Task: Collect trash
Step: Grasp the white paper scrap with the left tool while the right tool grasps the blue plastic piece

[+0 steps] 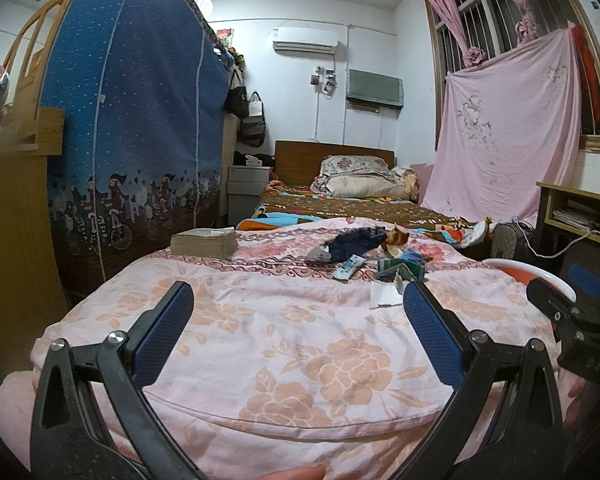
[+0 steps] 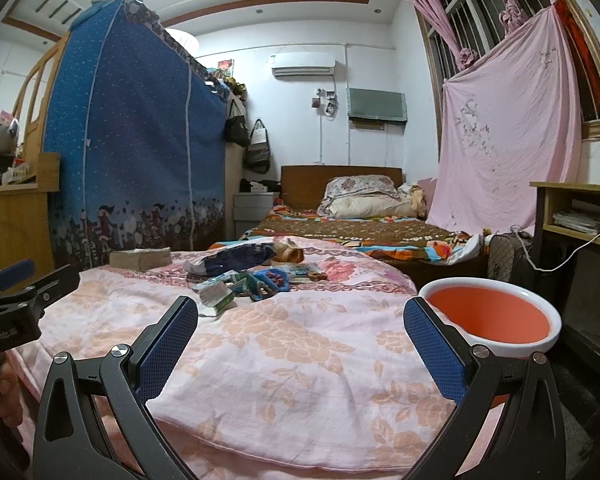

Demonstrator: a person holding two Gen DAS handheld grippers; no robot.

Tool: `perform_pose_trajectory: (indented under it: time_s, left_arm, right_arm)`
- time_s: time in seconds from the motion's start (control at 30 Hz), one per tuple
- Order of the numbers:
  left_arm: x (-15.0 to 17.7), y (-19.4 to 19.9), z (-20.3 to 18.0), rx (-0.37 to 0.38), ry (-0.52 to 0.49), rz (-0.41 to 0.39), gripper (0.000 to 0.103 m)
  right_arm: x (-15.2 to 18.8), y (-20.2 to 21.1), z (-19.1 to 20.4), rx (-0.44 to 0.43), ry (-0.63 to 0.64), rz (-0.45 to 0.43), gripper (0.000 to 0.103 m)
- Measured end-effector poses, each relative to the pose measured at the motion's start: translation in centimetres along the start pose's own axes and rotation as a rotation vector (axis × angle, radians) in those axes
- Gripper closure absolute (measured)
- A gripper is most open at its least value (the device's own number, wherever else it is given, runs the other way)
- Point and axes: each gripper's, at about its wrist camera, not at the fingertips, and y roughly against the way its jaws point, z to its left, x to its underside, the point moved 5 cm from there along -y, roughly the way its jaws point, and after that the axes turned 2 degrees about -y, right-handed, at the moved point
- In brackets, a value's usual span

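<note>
pre-grasp, nothing collected yet. left gripper (image 1: 298, 322) and right gripper (image 2: 300, 334) both spread wide and empty, hovering over the near end of the bed (image 2: 300, 380). trash pile (image 2: 248, 280) sits mid-bed, well ahead of both. red basin (image 2: 488, 316) is at the bed's right edge, likely the bin. next: reach forward, close on the nearest wrapper (image 2: 216, 294).

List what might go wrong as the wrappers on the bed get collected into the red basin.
The wrappers lie tangled in one pile, so a tool may lift several and drop some. The soft floral quilt could get pinched along with thin pieces. The red basin sits off the bed's edge, so drops may miss it.
</note>
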Motion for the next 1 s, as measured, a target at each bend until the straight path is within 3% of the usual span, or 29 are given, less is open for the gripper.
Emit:
perform_pose_trajectory:
  time_s: [0.2,0.4,0.77,0.87,1.0]
  left_arm:
    - [-0.6,-1.1,0.3,-0.006,0.016,0.006,0.012]
    - [-2.4,-2.6,-0.4,0.029,0.017,-0.016,0.012]
    - [-7.1,-5.0,-2.2,0.084,0.043,-0.162,0.012]
    - [-7.2,-6.2,-2.6,0.099,0.047,-0.138,0.012]
    - [-6.4,-8.0,-3.3,0.137,0.039,-0.051,0.012]
  right_arm:
    - [-0.5,-0.8,-0.2,-0.034,-0.032,-0.003,0.0]
    - [-2.6,-2.5,-2.0,-0.014,-0.058,-0.006,0.0]
    - [-9.0,-6.2,-2.6,-0.135,0.048,-0.136,0.0]
    - [-9.7,-8.4,-2.4,-0.186,0.066,-0.102,0.0]
    - [-9.9,-11.0,-2.2,-0.184,0.107,-0.055,0.0]
